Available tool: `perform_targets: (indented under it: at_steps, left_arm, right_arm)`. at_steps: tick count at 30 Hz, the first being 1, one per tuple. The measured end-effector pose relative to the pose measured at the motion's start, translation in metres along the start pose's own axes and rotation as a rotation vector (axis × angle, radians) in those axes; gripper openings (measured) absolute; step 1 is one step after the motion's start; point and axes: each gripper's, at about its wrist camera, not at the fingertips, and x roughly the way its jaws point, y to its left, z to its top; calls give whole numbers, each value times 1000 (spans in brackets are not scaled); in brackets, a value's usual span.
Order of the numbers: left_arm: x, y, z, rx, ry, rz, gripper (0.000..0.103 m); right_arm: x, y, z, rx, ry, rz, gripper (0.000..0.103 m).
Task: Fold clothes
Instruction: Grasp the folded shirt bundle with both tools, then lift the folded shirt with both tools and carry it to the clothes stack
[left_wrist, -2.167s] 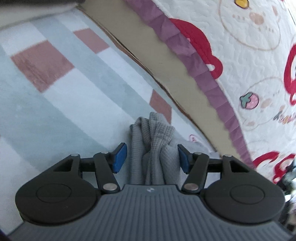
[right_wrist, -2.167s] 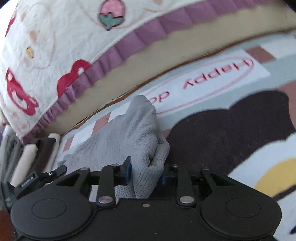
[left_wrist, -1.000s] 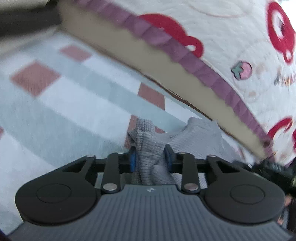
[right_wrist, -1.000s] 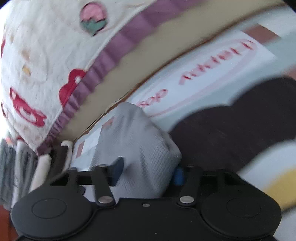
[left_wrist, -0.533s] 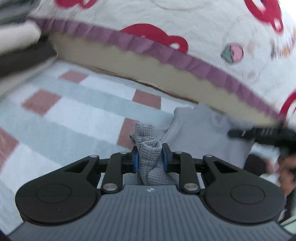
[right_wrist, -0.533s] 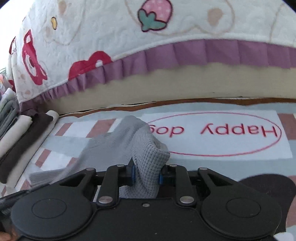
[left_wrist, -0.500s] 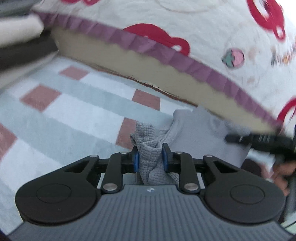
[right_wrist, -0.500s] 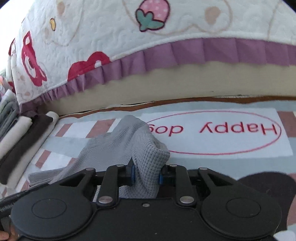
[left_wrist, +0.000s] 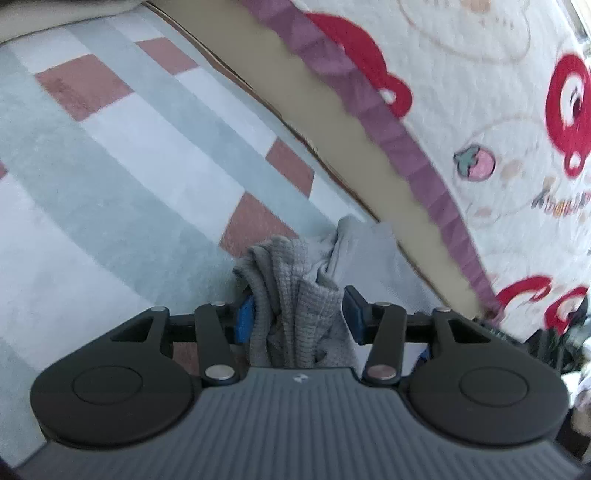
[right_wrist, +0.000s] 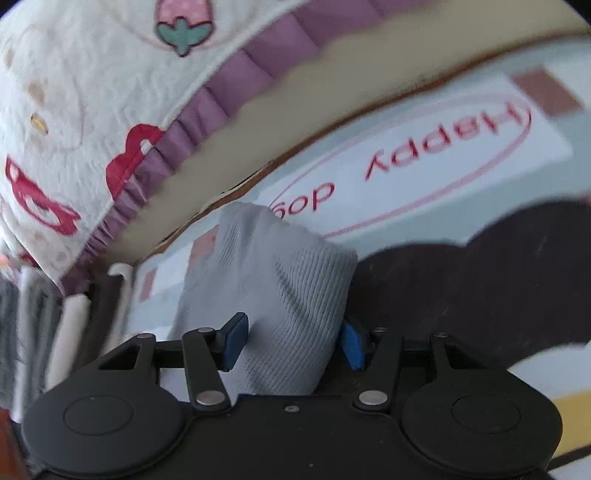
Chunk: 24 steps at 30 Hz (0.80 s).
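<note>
At the bottom centre of both frames a grey garment (left_wrist: 295, 314) lies bunched on the rug (left_wrist: 110, 184), just beside the bed (left_wrist: 369, 166) whose purple frill runs across the upper right in the left view; the left gripper (left_wrist: 297, 317) has its fingers (left_wrist: 244, 319) opening, the cloth between them, the right pad clear of it; in the right view the garment (right_wrist: 280, 295) stands in a hump between the right gripper's (right_wrist: 291, 341) opening fingers (right_wrist: 234, 341), the left pad apart from it; folded clothes (right_wrist: 55, 332) are stacked at the lower left.
</note>
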Motion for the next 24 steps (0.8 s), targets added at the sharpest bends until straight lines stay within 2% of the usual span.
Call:
perform_targets:
  at_steps: [2,4,7,9,12,18,22,24]
  left_arm:
    - [9,-11,-3,135,-2,38,43]
    - [14,-25,-8,285,-35,76,25]
    - [9,-47,-14,440,-74,144,22]
    - [-1,-63,-15,482,-117,171,21]
    - [-19,-90,-16,578,-174,213,21]
    - [-86,-130,-19,590,-296,221,21]
    - [-154,-145,-27,559,-374,250,21]
    - [-186,-148,-23,564,-401,289,21]
  right_arm:
    - [6,0,-1,18,-34,30,61]
    - [13,5,1,-9,-58,64,29]
    - [2,27,1,-131,-110,109,25]
    - [-15,57,-4,-287,-144,107,25]
    - [-40,93,-8,-401,-180,129,25]
    - [-109,140,-14,-490,-227,188,24]
    - [-145,168,-30,-521,-205,272,24]
    - [-154,190,-39,-559,-188,316,24]
